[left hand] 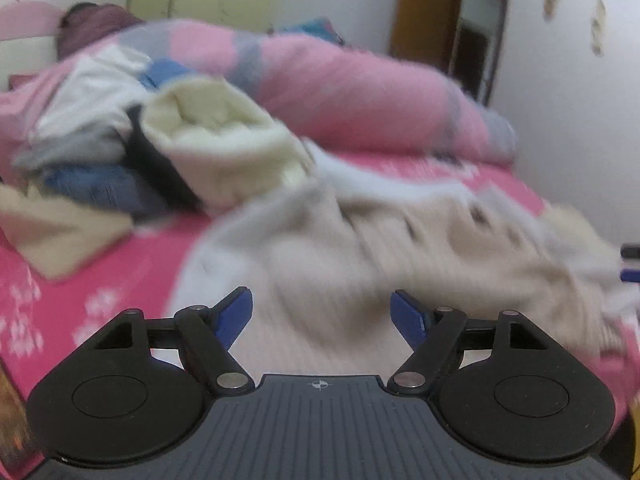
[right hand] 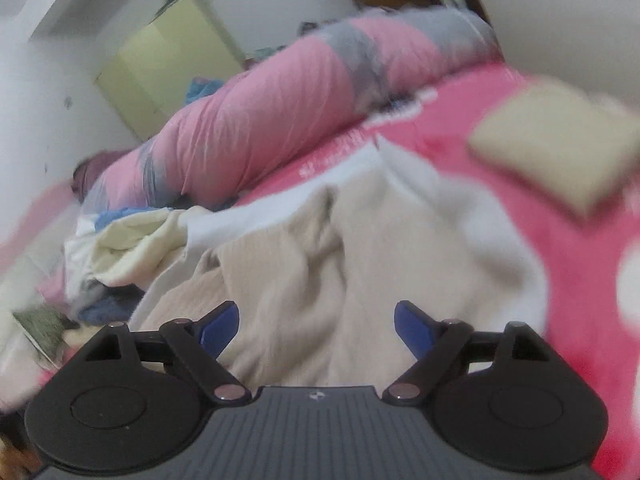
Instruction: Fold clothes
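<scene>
Both tongs, left and right, stood open over the rumpled beige garment at centre frame. It lay unfolded on the bed; folding would need a gripped edge.

A beige knitted garment lies crumpled on the pink bed cover, with a white lining edge showing along its border — its surface is full of folds. Just beside it sits a heap of unfolded clothes — cream, white, grey, blue and dark pieces. A folded beige piece lies apart.
</scene>
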Demonstrator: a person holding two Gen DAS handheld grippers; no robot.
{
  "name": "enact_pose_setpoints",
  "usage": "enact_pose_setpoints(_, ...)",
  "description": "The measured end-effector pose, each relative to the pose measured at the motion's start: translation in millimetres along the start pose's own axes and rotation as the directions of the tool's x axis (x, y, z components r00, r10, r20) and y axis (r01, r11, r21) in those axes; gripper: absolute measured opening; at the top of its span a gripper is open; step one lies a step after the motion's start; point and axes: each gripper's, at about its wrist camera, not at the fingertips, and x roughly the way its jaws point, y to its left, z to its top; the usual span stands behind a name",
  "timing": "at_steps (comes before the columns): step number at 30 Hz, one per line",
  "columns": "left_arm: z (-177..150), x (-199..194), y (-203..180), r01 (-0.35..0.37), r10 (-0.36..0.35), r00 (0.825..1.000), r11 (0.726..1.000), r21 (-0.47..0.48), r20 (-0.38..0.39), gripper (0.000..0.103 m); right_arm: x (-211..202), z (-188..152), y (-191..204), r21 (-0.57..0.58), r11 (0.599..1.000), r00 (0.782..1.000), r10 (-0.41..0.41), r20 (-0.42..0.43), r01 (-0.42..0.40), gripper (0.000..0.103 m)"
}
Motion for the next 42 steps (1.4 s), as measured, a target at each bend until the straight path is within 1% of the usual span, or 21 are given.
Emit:
enact_pose_setpoints(1, -13, -1, -5, 0.009, -0.009, 1.0, 1.0, -0.003, -0.019, 0.077, -3, -11, -9, 0.049, 0.999, 1.0, -0.009, 0.0, 0.009, 0.088)
enact_pose_setpoints(3, -35, 4, -3, 0.034, -0.039, 0.998, 0.995, -0.09, -0.057, 0.076, -9, -27, -32, 0.157, 0.987, 0.999, -0.036, 0.009, 0.034, 0.087)
enact_pose_setpoints(4, -45, 8, -1, 0.034, -0.046, 0.995, 0.99, -0.133, -0.087, 0.076, -13, -34, -45, 0.217, 0.975, 0.999, -0.052, 0.016, 0.047, 0.087)
enact_pose_setpoints(6, -60, 12, 1, 0.017, -0.039, 0.992, 0.984, -0.178, -0.121, 0.076, -23, -42, -70, 0.328, 0.943, 0.997, -0.075, 0.033, 0.06, 0.087)
enact_pose_setpoints(8, -69, 15, 3, 0.004, -0.031, 0.99, 0.981, -0.194, -0.139, 0.075, -30, -44, -94, 0.412, 0.908, 0.992, -0.107, 0.064, 0.072, 0.087)
enact_pose_setpoints(11, -75, 15, 3, -0.03, 0.0, 0.989, 0.981, -0.193, -0.15, 0.075, -30, -38, -126, 0.496, 0.864, 0.983, -0.154, 0.098, 0.086, 0.087)
enact_pose_setpoints(14, -79, 17, 8, -0.071, 0.033, 0.986, 0.969, -0.237, -0.163, 0.075, -9, -28, -150, 0.551, 0.832, 0.987, -0.138, 0.082, 0.07, 0.087)
enact_pose_setpoints(16, -81, 18, 12, -0.089, 0.047, 0.986, 0.959, -0.271, -0.161, 0.075, 7, -22, -153, 0.552, 0.833, 0.992, -0.106, 0.075, 0.047, 0.087)
enact_pose_setpoints(21, -85, 16, 19, -0.106, 0.065, 0.989, 0.936, -0.336, -0.13, 0.075, 42, -7, -131, 0.488, 0.871, 0.997, 0.021, 0.073, -0.054, 0.087)
enact_pose_setpoints(24, -86, 18, 20, -0.121, 0.081, 0.989, 0.928, -0.353, -0.124, 0.075, 55, -1, -112, 0.379, 0.925, 0.997, -0.047, 0.063, 0.019, 0.088)
enact_pose_setpoints(25, -87, 17, 20, -0.123, 0.084, 0.989, 0.926, -0.358, -0.121, 0.075, 58, -1, -109, 0.353, 0.934, 0.996, -0.07, 0.058, 0.045, 0.088)
enact_pose_setpoints(27, -87, 19, 19, -0.126, 0.091, 0.989, 0.924, -0.36, -0.113, 0.075, 67, -4, -109, 0.345, 0.936, 0.996, -0.085, 0.038, 0.067, 0.088)
enact_pose_setpoints(30, -86, 21, 19, -0.131, 0.1, 0.99, 0.926, -0.355, -0.104, 0.075, 73, -4, -112, 0.362, 0.931, 0.996, -0.073, 0.047, 0.051, 0.088)
enact_pose_setpoints(33, -86, 24, 17, -0.136, 0.111, 0.99, 0.933, -0.334, -0.092, 0.075, 81, 3, -116, 0.354, 0.935, 0.998, -0.037, 0.052, 0.016, 0.087)
enact_pose_setpoints(35, -86, 26, 17, -0.14, 0.116, 0.989, 0.935, -0.327, -0.091, 0.075, 92, 8, -125, 0.352, 0.936, 1.0, -0.001, 0.031, -0.01, 0.087)
enact_pose_setpoints(36, -86, 26, 17, -0.142, 0.118, 0.989, 0.935, -0.326, -0.091, 0.075, 91, 9, -122, 0.333, 0.943, 1.0, -0.004, 0.025, -0.005, 0.085)
enact_pose_setpoints(37, -87, 27, 17, -0.144, 0.12, 0.989, 0.935, -0.325, -0.091, 0.075, 90, 10, -119, 0.315, 0.949, 1.0, -0.007, 0.019, 0.0, 0.077)
enact_pose_setpoints(38, -87, 27, 17, -0.146, 0.123, 0.988, 0.934, -0.325, -0.09, 0.075, 89, 12, -116, 0.297, 0.955, 1.0, -0.01, 0.014, 0.005, 0.071)
enact_pose_setpoints(39, -87, 27, 16, -0.148, 0.125, 0.988, 0.934, -0.325, -0.089, 0.075, 88, 13, -113, 0.278, 0.96, 1.0, -0.013, 0.008, 0.01, 0.064)
enact_pose_setpoints(40, -87, 28, 16, -0.151, 0.129, 0.988, 0.934, -0.323, -0.088, 0.075, 87, 14, -110, 0.26, 0.966, 1.0, -0.016, 0.002, 0.015, 0.05)
enact_pose_setpoints(42, -87, 31, 16, -0.161, 0.139, 0.986, 0.934, -0.319, -0.091, 0.075, 85, 17, -103, 0.222, 0.975, 1.0, -0.022, -0.008, 0.024, 0.044)
